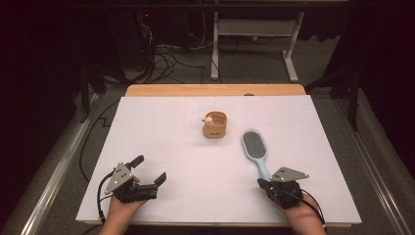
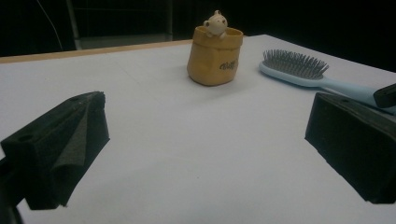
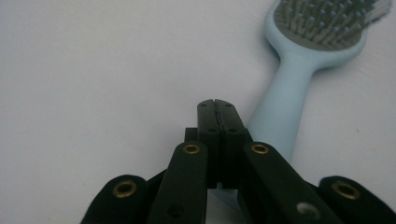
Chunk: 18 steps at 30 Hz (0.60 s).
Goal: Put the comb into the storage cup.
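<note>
Right gripper [image 1: 264,183]: I am holding it low at the near right of the white table [image 1: 161,127], jaws pressed flat together with nothing between them. In the right gripper view the closed tips are sitting just beside the end of the light blue hairbrush [image 3: 299,88] handle, on its left; I cannot tell whether they are touching it. My guess is that I am lining up on the handle end because it is the narrowest part and the part nearest me, so the jaws will need to part before any grasp.

Left gripper [image 1: 147,172]: I am resting it at the near left, jaws standing wide apart and empty, well apart from everything, apparently waiting.

Hairbrush [image 1: 255,149]: it is lying flat, bristles up, right of centre. Its long axis is running from the handle end by my right gripper away toward the far side, leaning slightly left, head pointing away from me.

The tan pouch-shaped pot [image 1: 215,125] with a small bear figure [image 2: 215,23] on its rim is standing upright near the brush head, to its left and slightly beyond, not touching.
</note>
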{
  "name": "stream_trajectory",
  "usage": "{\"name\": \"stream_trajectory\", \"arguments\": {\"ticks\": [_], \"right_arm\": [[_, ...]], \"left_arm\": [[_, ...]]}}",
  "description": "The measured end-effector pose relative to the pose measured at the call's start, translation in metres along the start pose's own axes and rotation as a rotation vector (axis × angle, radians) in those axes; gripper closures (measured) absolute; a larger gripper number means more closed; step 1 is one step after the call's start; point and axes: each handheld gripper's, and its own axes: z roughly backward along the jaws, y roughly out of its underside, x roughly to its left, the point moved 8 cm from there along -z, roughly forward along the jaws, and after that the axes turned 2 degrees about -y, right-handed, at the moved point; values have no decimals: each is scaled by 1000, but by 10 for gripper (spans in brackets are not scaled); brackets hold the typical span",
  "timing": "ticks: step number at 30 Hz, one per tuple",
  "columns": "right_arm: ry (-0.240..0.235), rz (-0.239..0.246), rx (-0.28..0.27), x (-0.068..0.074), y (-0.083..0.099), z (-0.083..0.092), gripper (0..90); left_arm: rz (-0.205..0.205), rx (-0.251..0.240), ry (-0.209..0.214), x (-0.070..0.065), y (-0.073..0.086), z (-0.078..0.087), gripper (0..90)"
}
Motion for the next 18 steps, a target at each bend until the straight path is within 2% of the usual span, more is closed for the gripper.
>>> {"name": "stream_trajectory", "arguments": {"ticks": [11, 18], "right_arm": [[39, -37, 2, -14, 9, 9, 900], [45, -46, 2, -18, 13, 10, 900]], "left_arm": [[-11, 14, -3, 0, 2, -1, 7], [-12, 17, 1, -1, 2, -2, 7]]}}
